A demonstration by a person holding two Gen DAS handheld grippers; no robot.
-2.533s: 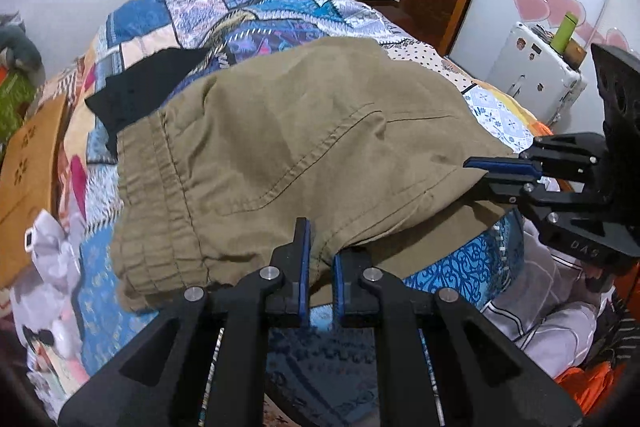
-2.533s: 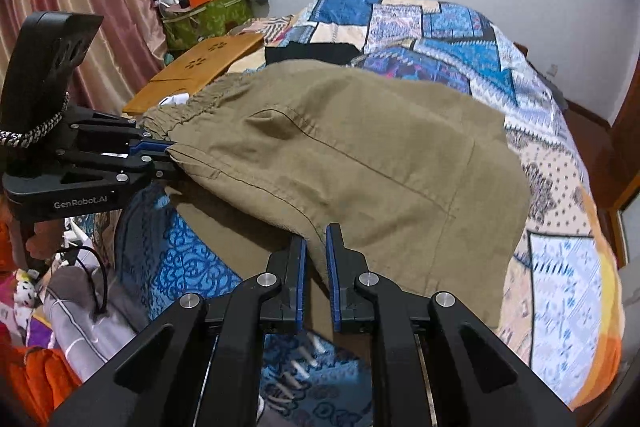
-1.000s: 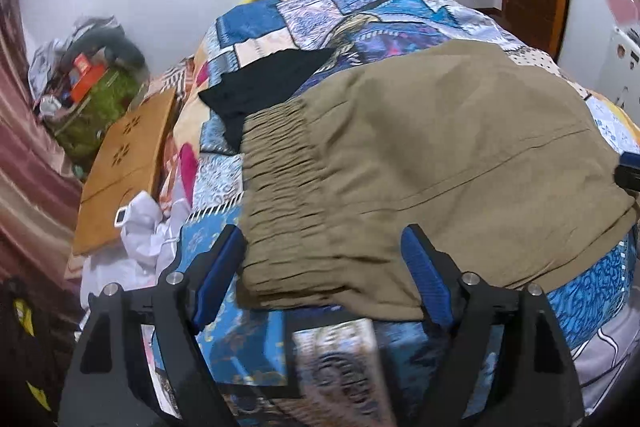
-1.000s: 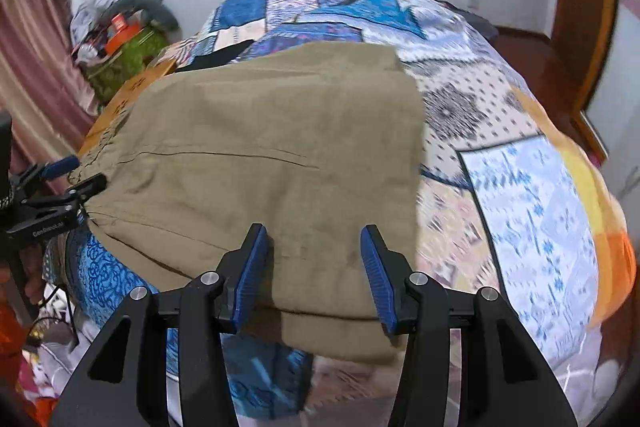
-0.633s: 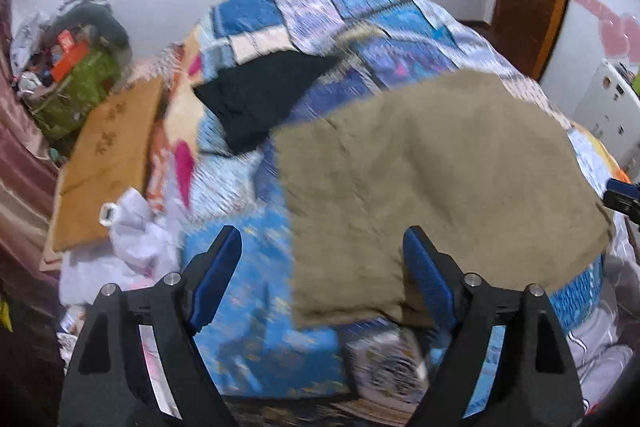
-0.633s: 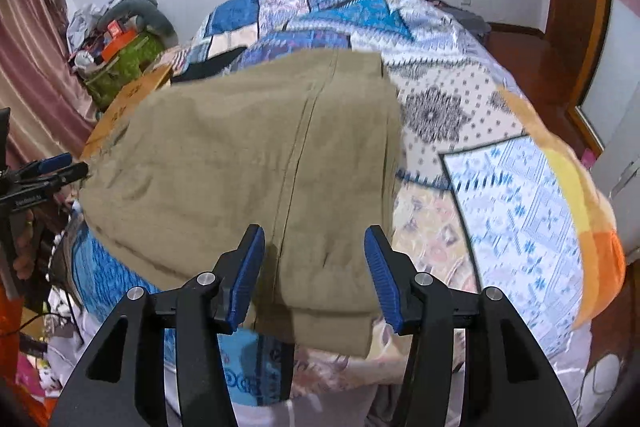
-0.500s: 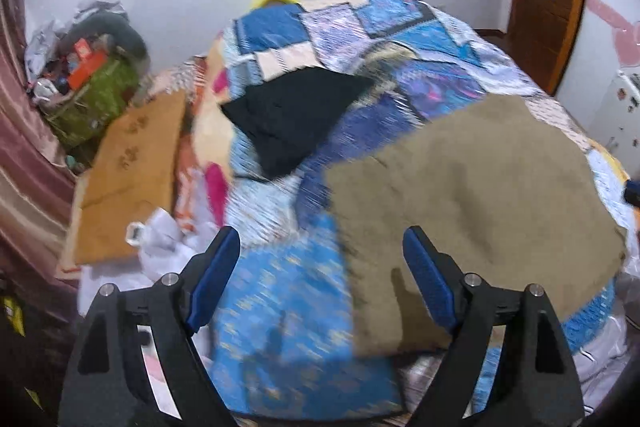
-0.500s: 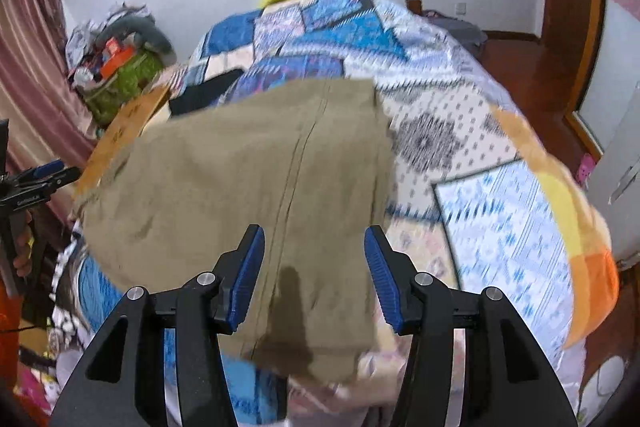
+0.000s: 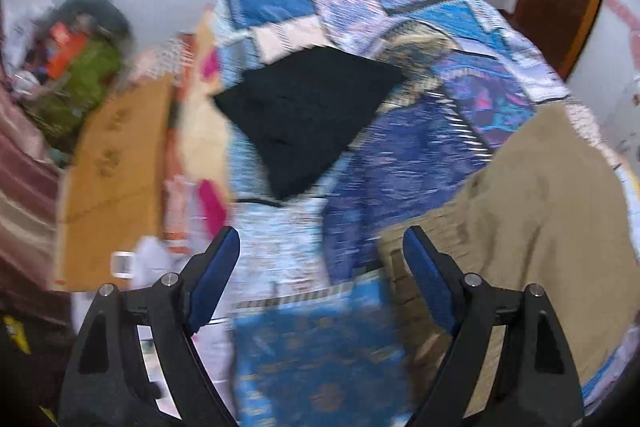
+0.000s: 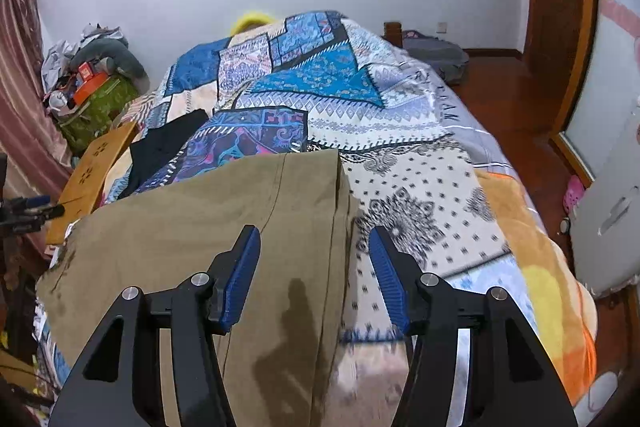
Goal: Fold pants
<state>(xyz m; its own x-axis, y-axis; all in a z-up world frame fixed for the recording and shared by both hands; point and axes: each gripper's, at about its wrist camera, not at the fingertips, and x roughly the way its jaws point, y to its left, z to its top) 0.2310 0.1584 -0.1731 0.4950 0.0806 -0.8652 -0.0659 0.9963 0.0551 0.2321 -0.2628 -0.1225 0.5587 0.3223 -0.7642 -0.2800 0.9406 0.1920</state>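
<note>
Both jaws wide, nothing held. My right gripper [image 10: 314, 277] hangs above the near end of the pants [image 10: 208, 227]; my left gripper [image 9: 320, 283] points off to the side, over the patchwork quilt [image 9: 420, 155], with the pants at its right edge [image 9: 540, 211].

Pants lie flat at the near edge of the bed, folded to a broad rectangle. Long axis runs left to right across my right-wrist view; one straight edge falls between the right fingers. Right side is the nearer.

Judgement: any further fold would start from that right-hand edge, carried leftward.

Fabric: khaki woven cotton, matte, a stitched seam running away from me. Left view is motion-blurred; gathered waistband only faintly legible. A black garment [image 9: 308, 115] lies farther up the quilt, apart.
</note>
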